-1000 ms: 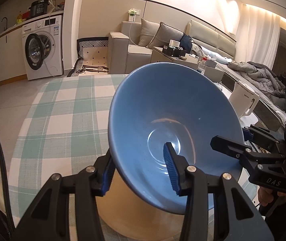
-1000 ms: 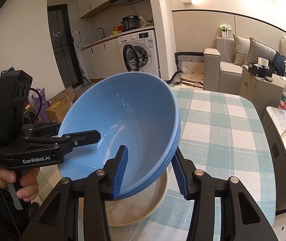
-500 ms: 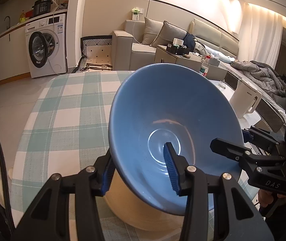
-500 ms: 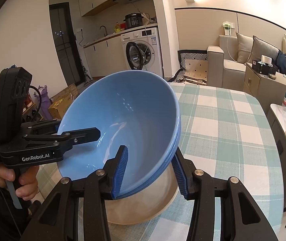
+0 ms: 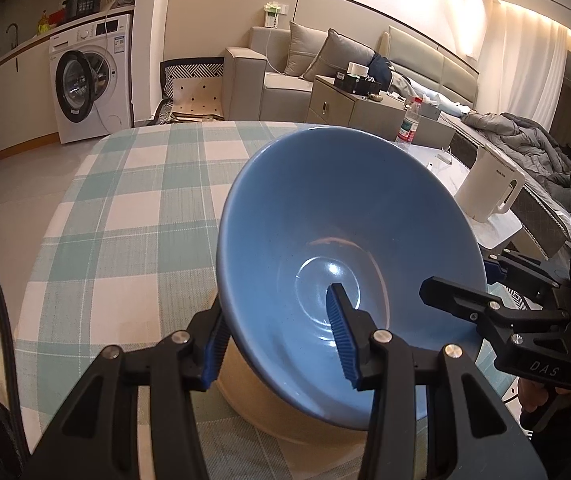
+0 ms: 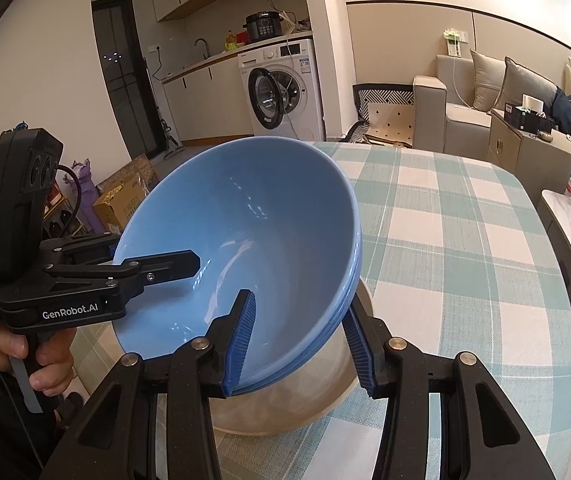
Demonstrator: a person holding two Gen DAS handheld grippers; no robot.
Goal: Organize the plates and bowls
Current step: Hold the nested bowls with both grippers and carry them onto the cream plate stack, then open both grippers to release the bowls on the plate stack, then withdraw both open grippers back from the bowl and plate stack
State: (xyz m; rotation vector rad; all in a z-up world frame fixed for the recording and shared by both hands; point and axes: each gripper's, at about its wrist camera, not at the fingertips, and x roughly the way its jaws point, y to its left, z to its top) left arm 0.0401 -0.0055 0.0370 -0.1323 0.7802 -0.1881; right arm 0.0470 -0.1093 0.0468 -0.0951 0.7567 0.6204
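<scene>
A stack of nested blue bowls [image 5: 325, 216] [image 6: 245, 216] hangs tilted just above a beige bowl [image 5: 253, 392] [image 6: 305, 392] that stands on the green-checked tablecloth [image 5: 133, 208]. My left gripper [image 5: 277, 336] is shut on the stack's near rim, one pad inside and one outside. My right gripper [image 6: 299, 328] grips the opposite rim the same way. Each gripper shows in the other's view: the right gripper [image 5: 465, 276] at the bowl's right edge, the left gripper [image 6: 145, 248] at its left edge, with a hand on its handle.
A white kettle [image 5: 489, 188] and a water bottle [image 5: 408, 120] stand on a marble side table right of the dining table. Bare checked cloth [image 6: 445, 220] stretches beyond the bowls. A washing machine [image 6: 281, 88] and a sofa [image 5: 285, 72] lie farther off.
Both grippers have sunk together with the blue bowls toward the beige bowl. More of the tablecloth shows beyond the rim. The grips have not changed.
</scene>
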